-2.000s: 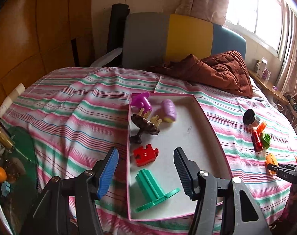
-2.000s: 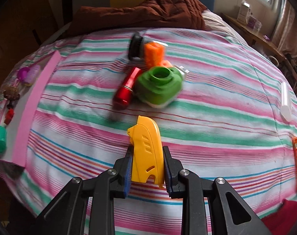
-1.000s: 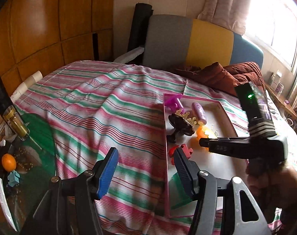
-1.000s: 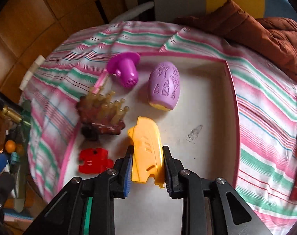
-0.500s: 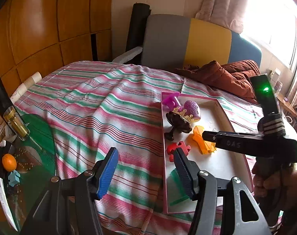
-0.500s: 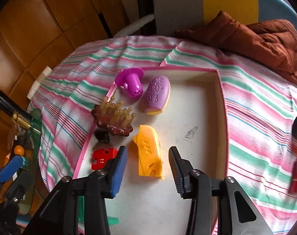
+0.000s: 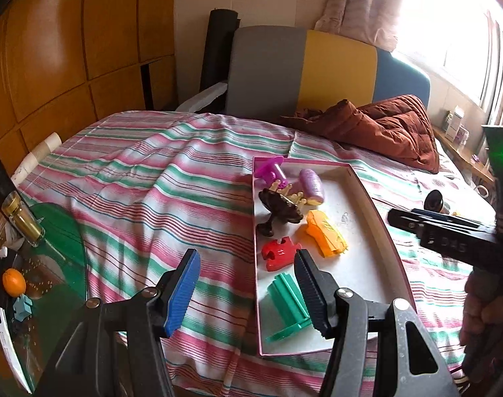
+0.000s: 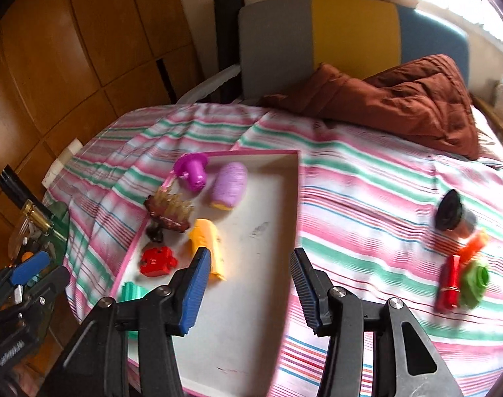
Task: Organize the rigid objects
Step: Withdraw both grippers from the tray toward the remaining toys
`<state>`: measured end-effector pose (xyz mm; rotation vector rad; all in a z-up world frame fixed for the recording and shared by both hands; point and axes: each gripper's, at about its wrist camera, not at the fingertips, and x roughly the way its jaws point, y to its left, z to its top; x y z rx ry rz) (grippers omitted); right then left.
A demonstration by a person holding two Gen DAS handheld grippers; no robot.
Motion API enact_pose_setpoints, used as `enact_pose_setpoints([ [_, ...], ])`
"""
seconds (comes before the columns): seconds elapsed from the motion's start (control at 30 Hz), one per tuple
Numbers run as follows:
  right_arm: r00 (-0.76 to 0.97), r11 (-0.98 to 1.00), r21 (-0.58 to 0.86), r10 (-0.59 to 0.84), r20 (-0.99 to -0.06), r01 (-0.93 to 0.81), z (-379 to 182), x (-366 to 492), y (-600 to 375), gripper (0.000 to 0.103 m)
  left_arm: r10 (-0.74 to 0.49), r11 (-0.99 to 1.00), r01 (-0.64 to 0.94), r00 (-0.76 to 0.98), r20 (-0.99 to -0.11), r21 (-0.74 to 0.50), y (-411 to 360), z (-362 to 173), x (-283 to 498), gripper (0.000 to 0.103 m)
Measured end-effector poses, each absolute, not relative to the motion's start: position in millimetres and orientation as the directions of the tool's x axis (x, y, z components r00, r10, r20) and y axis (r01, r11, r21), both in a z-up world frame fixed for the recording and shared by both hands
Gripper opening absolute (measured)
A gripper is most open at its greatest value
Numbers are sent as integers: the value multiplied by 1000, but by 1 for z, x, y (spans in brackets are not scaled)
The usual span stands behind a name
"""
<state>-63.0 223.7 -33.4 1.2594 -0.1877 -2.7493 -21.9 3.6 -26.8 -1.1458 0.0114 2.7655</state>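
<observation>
Now the right gripper (image 8: 248, 284) (jaws just opened, nothing between them) hangs over the pink-rimmed tray (image 8: 297, 192), with the yellow piece (image 8: 206, 241) lying loose inside. Remaining clutter, the red cylinder (image 8: 450, 284) and green cap (image 8: 475, 283), lies on the striped sheet well to its right, nearer this hand than the gaping, empty left gripper (image 7: 244, 284).

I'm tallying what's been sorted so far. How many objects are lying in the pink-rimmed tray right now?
6: magenta piece and purple oval at the far end, brown brush, orange piece and red puzzle piece mid-tray, green piece nearest.
</observation>
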Motion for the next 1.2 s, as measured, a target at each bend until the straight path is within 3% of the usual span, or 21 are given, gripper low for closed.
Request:
enact_pose_setpoints([
  [0.4,-699,-982,141,-14,-715,-125,-18,-16,320,56,185,-974,-220,-678,-712,-43,35,-24,-19,60],
  [0.77,-668,-902,114,218,-712,-416,-16,34,453,61,341,-905,-416,-583,-738,-90,102,-22,-19,60],
  [1.2,-602,-771,237,226,-766,-591,-66,72,540,61,437,-783,-615,-441,-784,-90,233,-37,-28,56],
])
